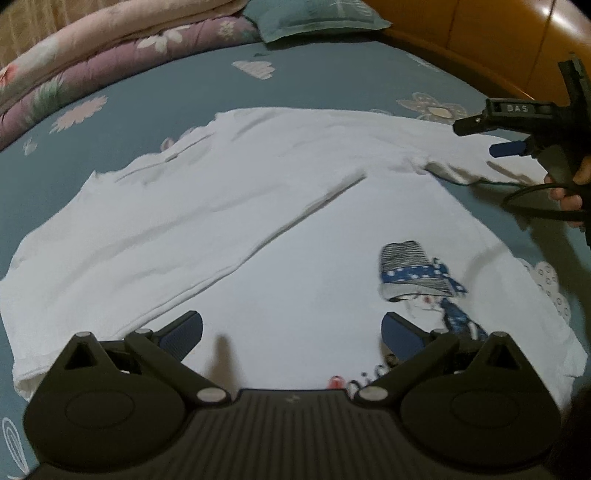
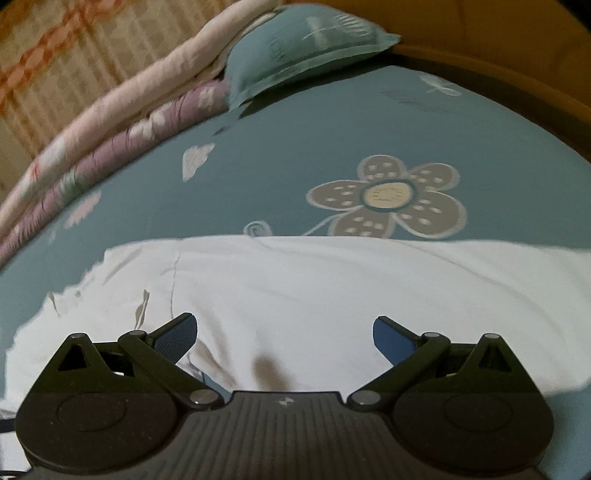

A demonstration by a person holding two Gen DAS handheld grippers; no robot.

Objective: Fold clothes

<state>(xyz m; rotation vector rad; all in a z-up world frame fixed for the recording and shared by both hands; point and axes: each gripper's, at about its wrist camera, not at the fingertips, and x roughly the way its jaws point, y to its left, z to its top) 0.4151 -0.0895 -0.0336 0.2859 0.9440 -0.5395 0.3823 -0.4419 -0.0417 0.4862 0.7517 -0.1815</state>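
Note:
A white T-shirt [image 1: 229,206] lies spread on the teal bed sheet [image 1: 332,77], one side folded over the body along a diagonal edge. A printed figure with a striped hat and blue dotted scarf [image 1: 417,277] shows on its front. My left gripper [image 1: 291,332] hovers open just above the shirt's near part, nothing between its fingers. In the left wrist view the right gripper [image 1: 484,136] is held by a hand at the far right, over the shirt's sleeve. In the right wrist view the right gripper [image 2: 284,336] is open above white fabric [image 2: 332,288].
Folded pink and purple quilts [image 1: 92,55] line the far left of the bed, with a teal pillow [image 1: 314,18] behind. A wooden headboard [image 1: 480,37] runs along the back right. A large flower print [image 2: 388,195] marks the sheet beyond the shirt.

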